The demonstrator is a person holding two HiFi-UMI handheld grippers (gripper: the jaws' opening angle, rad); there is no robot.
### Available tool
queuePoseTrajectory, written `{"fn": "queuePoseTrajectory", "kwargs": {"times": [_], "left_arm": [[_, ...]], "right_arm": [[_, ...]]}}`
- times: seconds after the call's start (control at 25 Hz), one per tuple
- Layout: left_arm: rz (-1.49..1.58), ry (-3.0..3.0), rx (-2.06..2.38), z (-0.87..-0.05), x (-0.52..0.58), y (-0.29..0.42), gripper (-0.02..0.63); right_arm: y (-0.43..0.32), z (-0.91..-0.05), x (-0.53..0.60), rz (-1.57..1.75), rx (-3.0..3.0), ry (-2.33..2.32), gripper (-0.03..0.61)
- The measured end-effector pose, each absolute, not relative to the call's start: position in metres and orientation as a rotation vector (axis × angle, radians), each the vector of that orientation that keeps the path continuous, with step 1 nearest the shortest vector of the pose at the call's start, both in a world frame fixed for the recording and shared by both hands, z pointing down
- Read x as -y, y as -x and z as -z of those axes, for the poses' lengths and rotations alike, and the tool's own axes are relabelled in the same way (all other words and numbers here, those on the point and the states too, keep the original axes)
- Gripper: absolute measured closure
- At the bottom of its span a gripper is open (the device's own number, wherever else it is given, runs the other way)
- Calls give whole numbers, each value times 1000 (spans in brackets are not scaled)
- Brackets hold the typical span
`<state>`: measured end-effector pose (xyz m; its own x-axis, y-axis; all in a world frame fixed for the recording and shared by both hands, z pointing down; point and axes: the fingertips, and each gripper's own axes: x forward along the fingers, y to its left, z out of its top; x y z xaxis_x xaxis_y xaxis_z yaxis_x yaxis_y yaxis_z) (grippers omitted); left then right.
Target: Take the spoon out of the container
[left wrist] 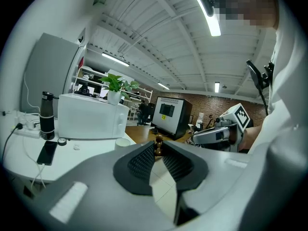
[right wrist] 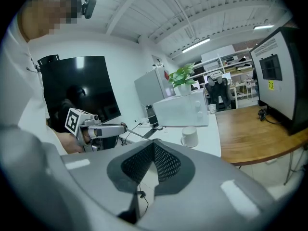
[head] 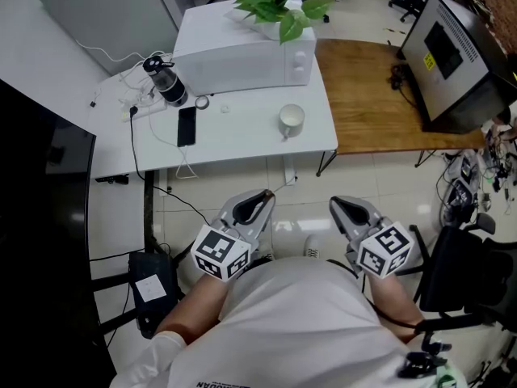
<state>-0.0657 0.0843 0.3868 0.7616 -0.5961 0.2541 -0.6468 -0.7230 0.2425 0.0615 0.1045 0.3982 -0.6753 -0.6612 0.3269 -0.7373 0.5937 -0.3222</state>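
A white mug (head: 292,120) stands on the white table (head: 242,140), in front of the microwave; I can make out no spoon in it. The mug also shows in the right gripper view (right wrist: 189,136), and as a rim behind the jaw in the left gripper view (left wrist: 122,142). My left gripper (head: 264,195) and right gripper (head: 335,204) hang close to my body over the tiled floor, well short of the table. Each has its jaws drawn together with nothing between them. Each gripper shows in the other's view: the left gripper (right wrist: 124,126) and the right gripper (left wrist: 196,137).
On the table are a white microwave (head: 242,55) with a potted plant (head: 279,2), a black bottle (head: 166,81), a phone (head: 187,126) and cables. A wooden table (head: 371,95) carries a large monitor (head: 452,55). A black chair (head: 468,273) stands at my right.
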Motion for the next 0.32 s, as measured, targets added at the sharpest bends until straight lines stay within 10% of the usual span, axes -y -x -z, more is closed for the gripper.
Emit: {"fn": "queuePoseTrajectory", "kwargs": {"times": [0.32], "left_arm": [[-199, -2637, 968, -386, -81, 67, 560]], "right_arm": [[-60, -399, -102, -649, 2641, -1160, 574]]}}
